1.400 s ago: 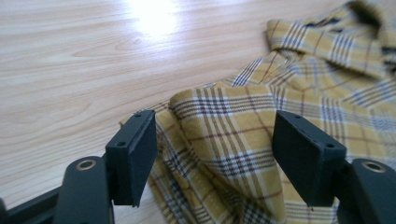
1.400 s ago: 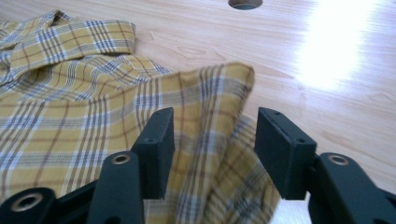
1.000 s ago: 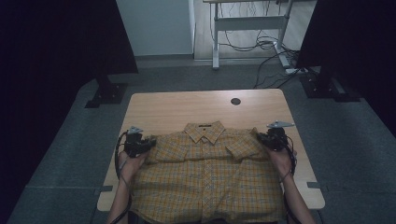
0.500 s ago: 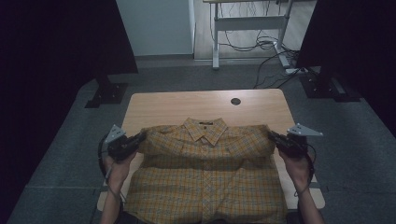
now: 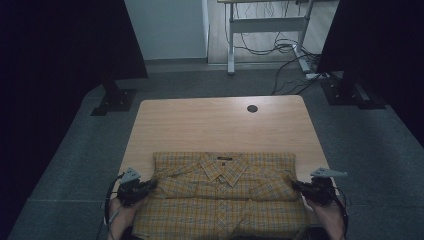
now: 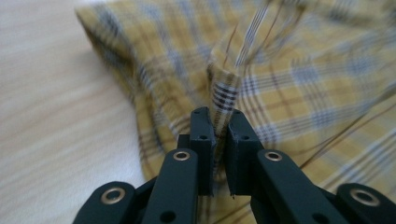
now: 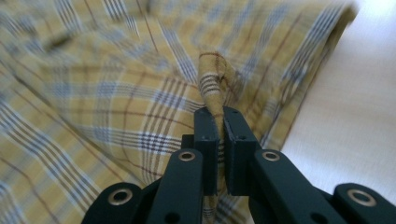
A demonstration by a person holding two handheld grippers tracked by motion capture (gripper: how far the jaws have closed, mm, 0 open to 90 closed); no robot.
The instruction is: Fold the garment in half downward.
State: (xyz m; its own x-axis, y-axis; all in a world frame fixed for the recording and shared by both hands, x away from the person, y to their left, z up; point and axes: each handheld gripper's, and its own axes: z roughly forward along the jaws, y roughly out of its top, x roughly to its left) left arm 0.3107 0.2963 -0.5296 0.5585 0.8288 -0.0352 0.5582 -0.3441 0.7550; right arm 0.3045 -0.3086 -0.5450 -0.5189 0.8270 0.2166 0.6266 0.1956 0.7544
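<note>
The left tongs are clenched on a raised pleat of the yellow plaid shirt, and the right tongs pinch a similar fold of it in the same way. In the high view the left tongs sit at the lower left of the frame and the right tongs at the lower right, gripping the shirt, which lies collar-up across the near end of the wooden surface. A small dark label shows inside the collar, too small to read. The gripper views reveal the plaid's fine brown and blue lines.
</note>
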